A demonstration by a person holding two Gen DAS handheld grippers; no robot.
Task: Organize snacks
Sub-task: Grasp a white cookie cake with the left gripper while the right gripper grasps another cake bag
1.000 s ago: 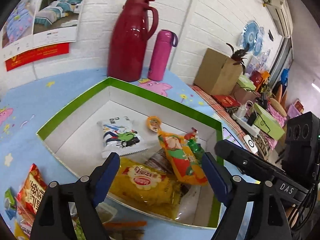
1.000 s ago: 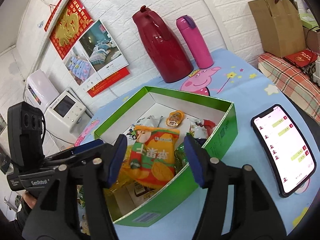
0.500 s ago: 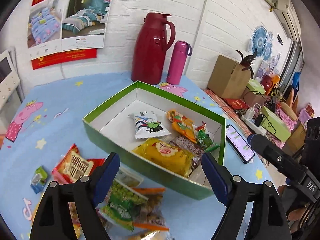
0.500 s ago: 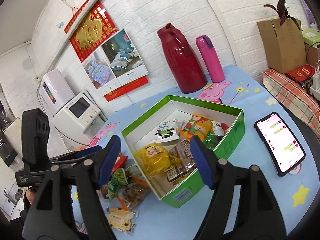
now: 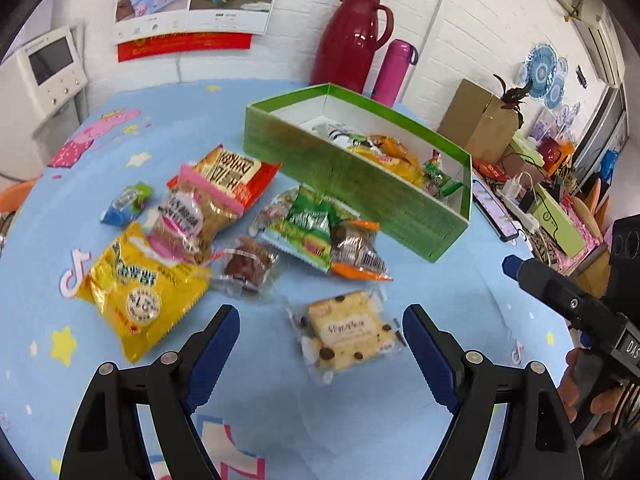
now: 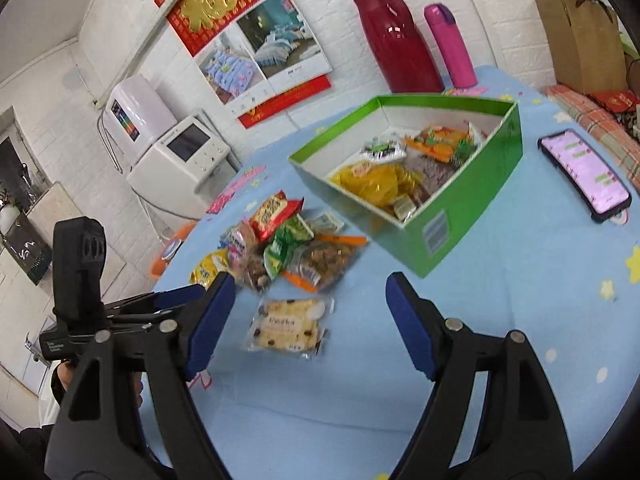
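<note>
We see L gripper [image 5: 320,338] w/ fingers spread wide, empty, above tabletop [image 5: 248,400]. Loose snack pile [image 5: 224,224] lies left of green box [image 5: 360,188]; cookie pack [image 5: 346,334] nearest. R gripper [image 6: 310,322] likewise spread, holding nothing.

a big red jug [image 5: 352,40] stands at 12 o'clock by the white wall, touching a pink bottle [image 5: 394,70] on its right. a phone [image 6: 586,174] lies flat on the blue cloth [image 5: 160,128] at 3 o'clock, screen lit. a brown box [image 5: 478,120] sits at 2 o'clock. a poster [image 6: 264,52] hangs at 11 o'clock, above a white machine [image 6: 184,156].
</note>
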